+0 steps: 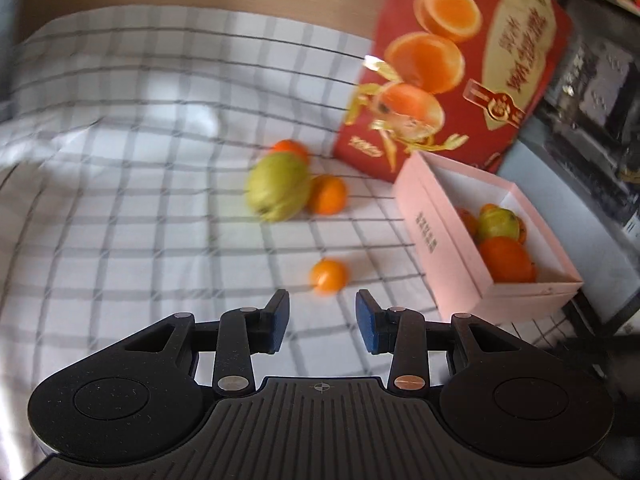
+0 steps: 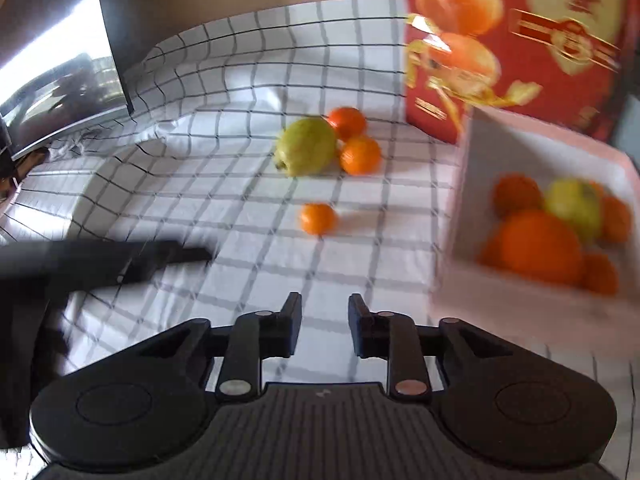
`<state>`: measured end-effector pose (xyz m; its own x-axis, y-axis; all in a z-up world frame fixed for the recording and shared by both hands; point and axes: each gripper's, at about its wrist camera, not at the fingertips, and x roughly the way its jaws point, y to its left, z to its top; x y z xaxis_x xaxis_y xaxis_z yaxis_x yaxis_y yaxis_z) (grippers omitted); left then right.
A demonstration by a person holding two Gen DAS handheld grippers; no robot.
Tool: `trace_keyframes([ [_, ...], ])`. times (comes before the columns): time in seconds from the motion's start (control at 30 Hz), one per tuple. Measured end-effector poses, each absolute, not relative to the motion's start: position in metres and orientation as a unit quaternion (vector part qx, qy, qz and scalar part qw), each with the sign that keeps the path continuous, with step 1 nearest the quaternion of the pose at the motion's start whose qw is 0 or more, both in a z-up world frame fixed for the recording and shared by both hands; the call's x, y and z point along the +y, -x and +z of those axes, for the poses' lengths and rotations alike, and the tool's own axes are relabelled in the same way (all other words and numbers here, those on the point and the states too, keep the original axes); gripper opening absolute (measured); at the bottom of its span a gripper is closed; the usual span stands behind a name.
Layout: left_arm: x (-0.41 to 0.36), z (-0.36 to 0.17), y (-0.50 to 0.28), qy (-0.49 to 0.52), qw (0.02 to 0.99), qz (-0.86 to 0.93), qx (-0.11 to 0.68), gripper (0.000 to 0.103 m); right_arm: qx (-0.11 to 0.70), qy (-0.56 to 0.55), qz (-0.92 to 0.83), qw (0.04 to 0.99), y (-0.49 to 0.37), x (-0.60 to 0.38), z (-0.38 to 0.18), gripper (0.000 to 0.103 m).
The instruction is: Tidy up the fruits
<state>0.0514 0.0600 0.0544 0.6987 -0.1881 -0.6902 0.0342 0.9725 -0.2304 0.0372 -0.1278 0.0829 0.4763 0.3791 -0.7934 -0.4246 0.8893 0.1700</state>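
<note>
Hovering over a white cloth (image 1: 120,200) ruled with dark grid lines, the left gripper (image 1: 322,320) has its blue-padded fingers apart with nothing between them; only the checked fabric shows in the gap. The right gripper (image 2: 324,326) is likewise empty, its fingers drawn in as near as they come, a narrow gap between the pads and nothing grasped. Just beyond the left gripper's tips lies a small orange (image 1: 329,276) alone on the cloth, and farther back sits a cluster: a large green fruit (image 1: 279,186) with one orange (image 1: 327,194) touching its right side and another orange (image 1: 291,149) tucked behind it. To the right stands an open pink box (image 1: 436,236) with white inner walls, already holding several fruits, among them a big orange (image 1: 505,260) at the front and a green fruit (image 1: 498,223) behind it, with smaller oranges around them. Behind the pink box rises a tall red carton (image 1: 452,60) printed with halved oranges and gold ribbon, leaning slightly. In the right wrist view a dark, blurred shape that looks like the other gripper's body (image 2: 100,264) reaches in from the left edge, and a black screen (image 2: 60,60) stands at the cloth's far left. Both views are smeared, so fine detail on the fruit cannot be made out.
</note>
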Motion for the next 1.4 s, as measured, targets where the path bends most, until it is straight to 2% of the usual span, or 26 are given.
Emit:
trace_keyframes([
  [0.1, 0.038, 0.040, -0.078, 0.050, 0.916, -0.033, 0.397, 0.042, 0.454, 0.036, 0.211, 0.865, -0.020, -0.145, 0.081, 0.035],
  [0.17, 0.034, 0.033, -0.086, 0.054, 0.911, -0.040, 0.408, 0.047, 0.452, 0.038, 0.200, 0.868, -0.015, -0.153, 0.080, 0.039],
  [0.3, 0.028, 0.028, -0.086, 0.049, 0.907, -0.057, 0.415, 0.045, 0.454, 0.024, 0.173, 0.874, -0.007, -0.172, 0.076, 0.056],
  [0.57, 0.013, 0.021, -0.085, 0.022, 0.900, -0.075, 0.428, 0.044, 0.453, 0.039, 0.151, 0.878, -0.008, -0.181, 0.065, 0.056],
  [0.77, 0.006, 0.018, -0.087, 0.004, 0.901, -0.068, 0.429, 0.032, 0.446, 0.059, 0.163, 0.878, -0.011, -0.171, 0.064, 0.057],
  [0.87, 0.007, 0.020, -0.086, 0.000, 0.898, -0.060, 0.436, 0.022, 0.443, 0.070, 0.169, 0.878, -0.012, -0.166, 0.064, 0.057],
  [1.4, 0.068, 0.035, -0.047, 0.094, 0.893, -0.027, 0.440, 0.020, 0.431, 0.082, 0.214, 0.873, -0.028, -0.138, 0.063, 0.057],
])
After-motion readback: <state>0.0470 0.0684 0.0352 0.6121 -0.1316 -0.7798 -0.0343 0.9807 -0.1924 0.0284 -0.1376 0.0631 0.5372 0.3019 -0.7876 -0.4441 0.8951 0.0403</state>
